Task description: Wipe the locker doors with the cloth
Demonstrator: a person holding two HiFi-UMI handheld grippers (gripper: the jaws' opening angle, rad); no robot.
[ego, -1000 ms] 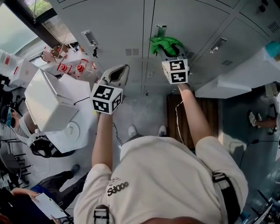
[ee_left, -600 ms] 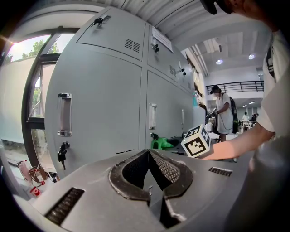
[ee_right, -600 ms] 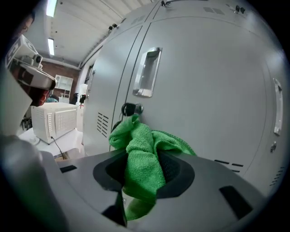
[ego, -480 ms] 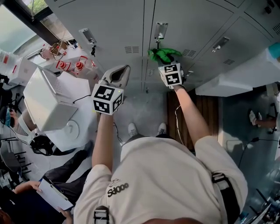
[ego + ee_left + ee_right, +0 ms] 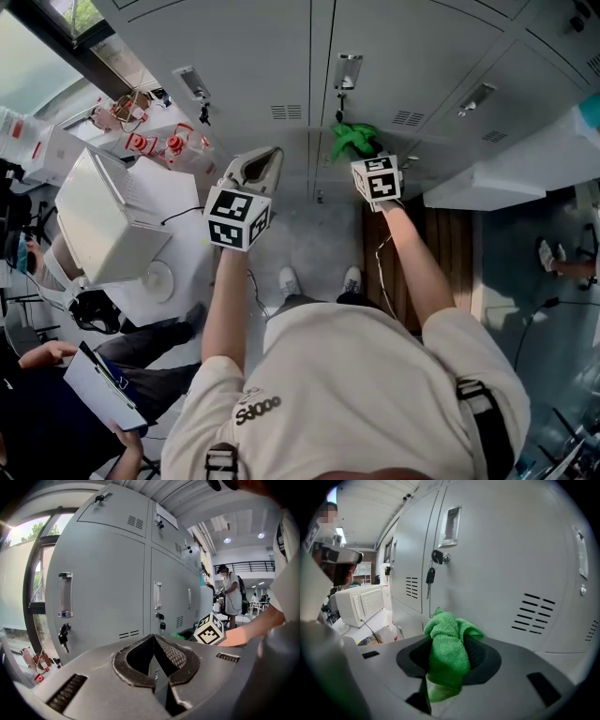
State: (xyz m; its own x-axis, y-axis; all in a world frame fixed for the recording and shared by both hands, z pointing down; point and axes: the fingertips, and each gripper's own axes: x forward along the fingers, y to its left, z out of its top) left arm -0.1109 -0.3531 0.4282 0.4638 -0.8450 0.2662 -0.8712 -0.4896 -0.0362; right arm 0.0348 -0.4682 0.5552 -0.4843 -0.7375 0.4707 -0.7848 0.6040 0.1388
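Head view: near the frame's centre, the right gripper (image 5: 367, 161) holds a green cloth (image 5: 356, 141) at the grey locker doors (image 5: 244, 66). Whether it touches them I cannot tell. The left gripper (image 5: 265, 159) hangs to its left. The print on the shirt (image 5: 375, 375) is too warped to read.

Left gripper view: the jaws are pressed together on nothing. A white notice (image 5: 167, 516) on an upper door is illegible.

Right gripper view: the jaws pinch the cloth's bunched middle. It looks soft, light and limp, like terry. The loose crown ahead of the jaws should flatten against a door, so this hold suits wiping. A key (image 5: 431, 576) hangs at upper left.
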